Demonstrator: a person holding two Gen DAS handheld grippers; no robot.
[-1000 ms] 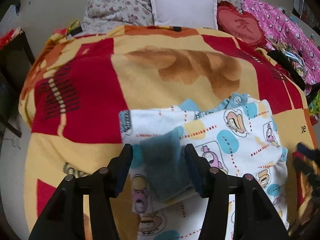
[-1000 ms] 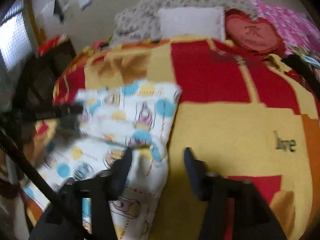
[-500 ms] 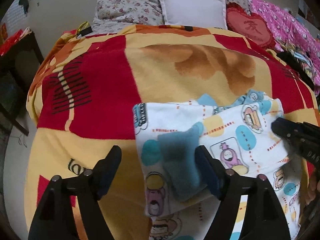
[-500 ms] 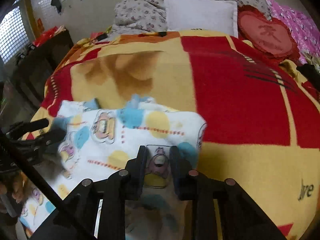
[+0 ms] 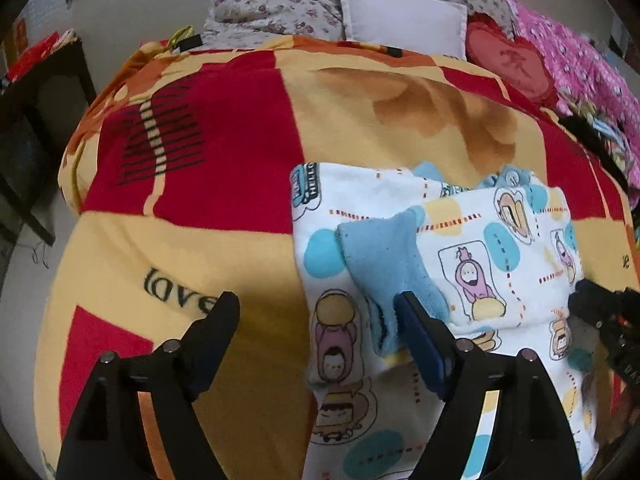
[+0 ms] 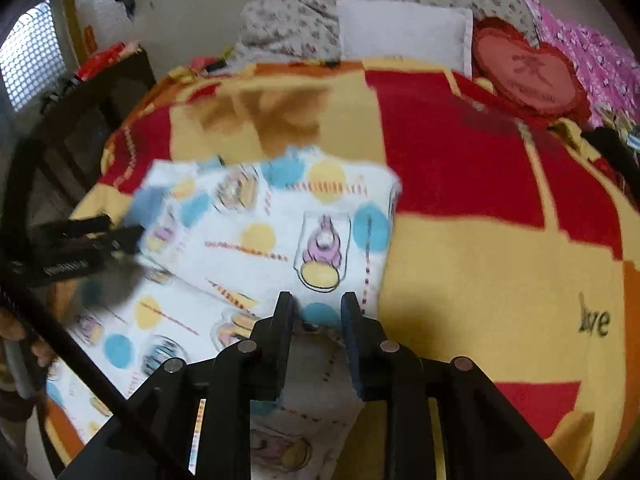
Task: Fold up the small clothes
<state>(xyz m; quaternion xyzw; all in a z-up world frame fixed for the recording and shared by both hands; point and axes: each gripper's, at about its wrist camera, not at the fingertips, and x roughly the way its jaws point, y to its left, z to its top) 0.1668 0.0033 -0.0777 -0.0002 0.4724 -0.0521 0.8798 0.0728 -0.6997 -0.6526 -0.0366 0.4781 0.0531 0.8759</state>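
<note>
A small white garment (image 5: 472, 248) printed with cartoon figures and coloured dots lies partly folded on the red and yellow blanket (image 5: 224, 152). Its blue cuff (image 5: 384, 256) lies on top, touching the inner side of my left gripper's right finger. My left gripper (image 5: 316, 304) stands wide open over the garment's left edge, pressing nothing. In the right wrist view the garment (image 6: 272, 232) spreads to the left, and my right gripper (image 6: 318, 304) holds its near right edge. Those narrow jaws are opening with the cloth between them. The left gripper (image 6: 80, 232) shows black at the garment's far left.
A white pillow (image 5: 400, 16), a floral quilt (image 5: 280, 4) and a red heart cushion (image 5: 516, 64) lie at the bed's head. Pink cloth (image 5: 580, 52) and dark items crowd the right side. Dark furniture (image 5: 36, 92) stands beyond the bed's left edge.
My left jaws spread wide and let go of the blue cuff, which now lies at the right finger. My right gripper closed on the garment's near edge and sank lower.
</note>
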